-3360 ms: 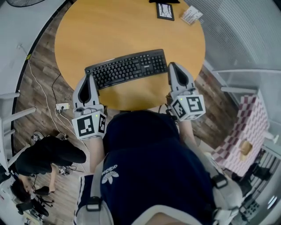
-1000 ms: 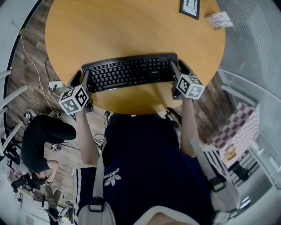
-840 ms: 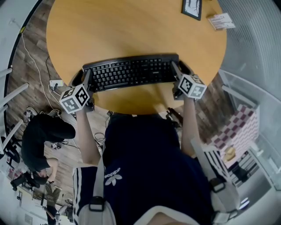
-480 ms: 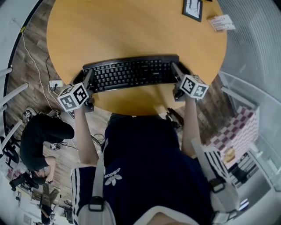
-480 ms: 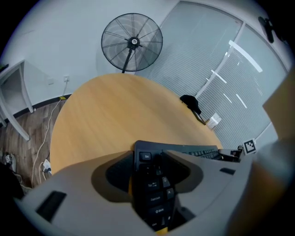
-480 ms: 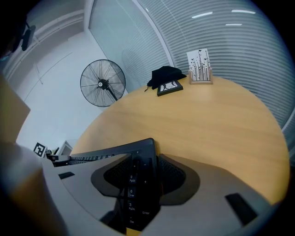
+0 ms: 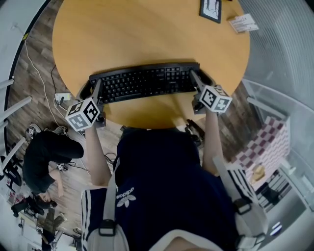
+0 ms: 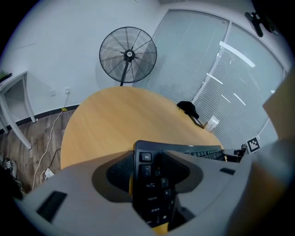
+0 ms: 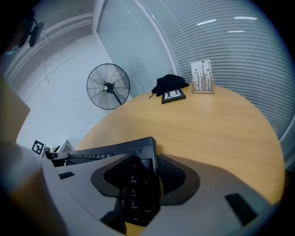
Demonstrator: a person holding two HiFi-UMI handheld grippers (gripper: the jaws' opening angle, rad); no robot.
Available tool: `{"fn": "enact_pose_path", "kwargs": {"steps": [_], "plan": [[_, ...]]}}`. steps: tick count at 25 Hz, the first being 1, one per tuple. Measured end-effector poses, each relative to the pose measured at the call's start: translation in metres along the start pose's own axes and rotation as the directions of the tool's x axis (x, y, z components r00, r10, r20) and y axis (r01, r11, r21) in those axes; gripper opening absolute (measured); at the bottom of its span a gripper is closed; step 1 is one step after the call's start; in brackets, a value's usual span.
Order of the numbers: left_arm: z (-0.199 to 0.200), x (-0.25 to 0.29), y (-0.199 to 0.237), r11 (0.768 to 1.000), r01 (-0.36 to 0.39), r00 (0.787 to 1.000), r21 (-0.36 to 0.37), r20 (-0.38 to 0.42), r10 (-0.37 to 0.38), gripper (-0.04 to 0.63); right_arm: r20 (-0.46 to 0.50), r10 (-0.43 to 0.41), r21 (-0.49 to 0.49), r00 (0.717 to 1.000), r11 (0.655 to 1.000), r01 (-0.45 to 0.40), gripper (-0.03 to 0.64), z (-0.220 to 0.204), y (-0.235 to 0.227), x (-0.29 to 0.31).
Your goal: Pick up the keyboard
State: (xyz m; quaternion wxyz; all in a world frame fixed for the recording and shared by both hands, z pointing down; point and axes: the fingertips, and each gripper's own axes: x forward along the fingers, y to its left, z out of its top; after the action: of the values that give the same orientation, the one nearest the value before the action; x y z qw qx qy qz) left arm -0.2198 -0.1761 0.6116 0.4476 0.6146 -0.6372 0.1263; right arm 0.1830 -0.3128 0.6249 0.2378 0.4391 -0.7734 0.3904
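Note:
A black keyboard (image 7: 144, 81) lies across the near part of the round wooden table (image 7: 147, 34). My left gripper (image 7: 91, 89) is at its left end and my right gripper (image 7: 201, 78) at its right end. In the left gripper view the Esc-key end of the keyboard (image 8: 145, 159) stands between the pads of the left gripper (image 8: 152, 173); its jaws are opening slightly while the pads still touch it. In the right gripper view the number-pad end (image 9: 115, 150) is pinched by the right gripper (image 9: 138, 179). Whether the keyboard is off the table I cannot tell.
A framed picture (image 7: 210, 9) and a white card (image 7: 243, 22) sit at the table's far right. A standing fan (image 8: 128, 55) is beyond the table. A person in black (image 7: 49, 152) crouches on the floor at left, near a power strip (image 7: 61, 96).
A few seconds ago both grippers hung short of the keyboard at the table's near edge; now they hold its two ends. Over the last second almost nothing has shifted.

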Motion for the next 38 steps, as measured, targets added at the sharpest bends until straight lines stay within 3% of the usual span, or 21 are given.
{"fn": "enact_pose_path", "kwargs": {"steps": [9, 16, 24, 33, 38], "plan": [[0.019, -0.032, -0.016, 0.996, 0.01, 0.992, 0.089, 0.123, -0.021, 0.178, 0.131, 0.059, -0.096, 0.99, 0.994, -0.046, 0.172, 0.019, 0.018, -0.031], [0.045, -0.056, -0.03, 0.99, 0.035, 0.968, 0.135, 0.243, -0.068, 0.178, 0.244, 0.107, -0.18, 0.964, 0.982, -0.064, 0.172, 0.052, 0.041, -0.057], [0.081, -0.095, -0.054, 0.98, 0.054, 0.92, 0.19, 0.372, -0.123, 0.178, 0.374, 0.132, -0.217, 0.918, 0.975, -0.051, 0.172, 0.09, 0.06, -0.104], [0.123, -0.161, -0.078, 0.964, 0.051, 0.852, 0.262, 0.492, -0.179, 0.178, 0.491, 0.164, -0.249, 0.856, 0.968, -0.043, 0.172, 0.121, 0.099, -0.166], [0.139, -0.19, -0.083, 0.957, 0.065, 0.814, 0.282, 0.539, -0.215, 0.178, 0.534, 0.183, -0.317, 0.826, 0.949, -0.006, 0.172, 0.14, 0.132, -0.199]]}}
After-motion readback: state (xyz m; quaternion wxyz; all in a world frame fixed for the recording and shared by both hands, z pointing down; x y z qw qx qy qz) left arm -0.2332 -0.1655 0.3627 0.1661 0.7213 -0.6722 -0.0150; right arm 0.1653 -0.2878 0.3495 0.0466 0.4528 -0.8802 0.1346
